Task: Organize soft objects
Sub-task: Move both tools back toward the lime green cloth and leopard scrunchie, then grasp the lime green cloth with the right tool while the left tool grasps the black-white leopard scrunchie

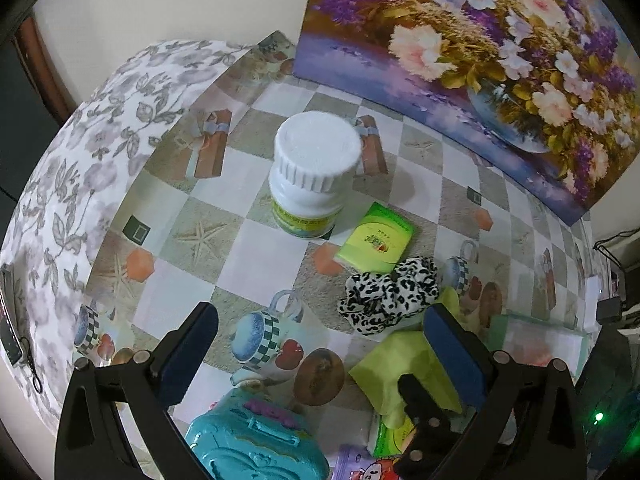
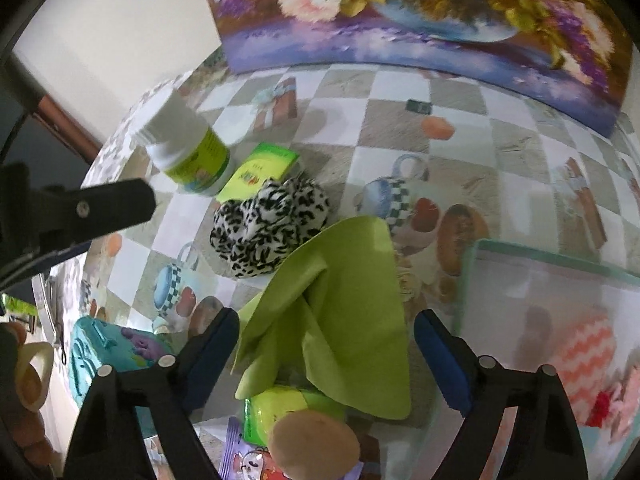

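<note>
A black-and-white leopard scrunchie [image 1: 390, 295] [image 2: 269, 224] lies mid-table. A green cloth [image 2: 340, 312] [image 1: 396, 372] lies crumpled in front of it. A green tissue pack [image 1: 376, 238] [image 2: 258, 170] lies behind the scrunchie; a second pack [image 2: 280, 408] [image 1: 394, 434] lies under the cloth's near edge. A tan round puff [image 2: 314, 446] sits nearest. My left gripper [image 1: 320, 344] is open and empty, above the table left of the scrunchie. My right gripper [image 2: 326, 344] is open, its fingers on either side of the cloth.
A white pill bottle [image 1: 312, 172] [image 2: 188, 152] stands behind the tissue pack. A teal toy case [image 1: 256, 448] [image 2: 100, 356] lies near left. A translucent bin [image 2: 552, 320] holding soft items stands at right. A flower painting [image 1: 480, 60] leans at the back.
</note>
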{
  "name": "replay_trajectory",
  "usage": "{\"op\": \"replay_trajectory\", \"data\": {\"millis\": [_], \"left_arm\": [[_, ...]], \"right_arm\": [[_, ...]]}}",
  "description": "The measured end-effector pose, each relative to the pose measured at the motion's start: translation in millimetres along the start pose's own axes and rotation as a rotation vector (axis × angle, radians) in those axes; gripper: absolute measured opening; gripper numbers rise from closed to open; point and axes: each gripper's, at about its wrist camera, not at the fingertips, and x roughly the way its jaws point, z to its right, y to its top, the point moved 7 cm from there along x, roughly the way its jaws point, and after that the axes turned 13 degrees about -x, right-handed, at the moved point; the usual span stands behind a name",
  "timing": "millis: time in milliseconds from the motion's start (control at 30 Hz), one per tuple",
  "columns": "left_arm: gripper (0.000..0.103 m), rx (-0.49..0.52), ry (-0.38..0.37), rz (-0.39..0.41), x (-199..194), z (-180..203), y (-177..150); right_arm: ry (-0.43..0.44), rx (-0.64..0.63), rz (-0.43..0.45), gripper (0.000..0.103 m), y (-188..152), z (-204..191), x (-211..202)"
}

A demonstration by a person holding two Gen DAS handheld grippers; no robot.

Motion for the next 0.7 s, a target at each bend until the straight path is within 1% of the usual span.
{"op": "replay_trajectory", "data": {"millis": [133,300,467,533,567,633,667,700], "left_arm": [[0.102,-0.030,0.008,-0.002,1.2,-10.4,2.8],[0.102,-0.028,0.022,-0.002,2.0,-13.5,2.9],[0.102,-0.010,0.016,-0.009,3.1,-8.1,0.6],[0.102,-0.008,0.014,-0.008,2.5,-6.4,0.2],[0.102,-0.008,0.014,-0.006,2.2,-5.5,0.2],[0.102,-0.004,0.013,-0.002,1.3,-3.4,-0.2],[0.102,0.001,0.011,0.000,0.9,-1.8,-0.6],[0.102,0.004,0.009,0.001,0.6,-0.3,-0.8]], "right_arm": [[0.016,-0.014,-0.020,0.091,-1.5,-7.1,8.1],[0.004,-0.048,-0.056,0.090,-5.6,-15.9,19.8],[-0.051,-0.081,-0.073,0.084,-9.4,-14.4,26.3],[-0.079,-0.090,-0.075,0.075,-11.8,-8.0,24.8],[-0.082,-0.085,-0.074,0.074,-12.5,-5.4,23.9],[-0.078,-0.062,-0.067,0.064,-13.2,1.7,20.6],[-0.076,-0.052,-0.063,0.061,-13.8,4.9,19.3],[-0.073,-0.042,-0.060,0.055,-14.6,7.7,18.1]]}}
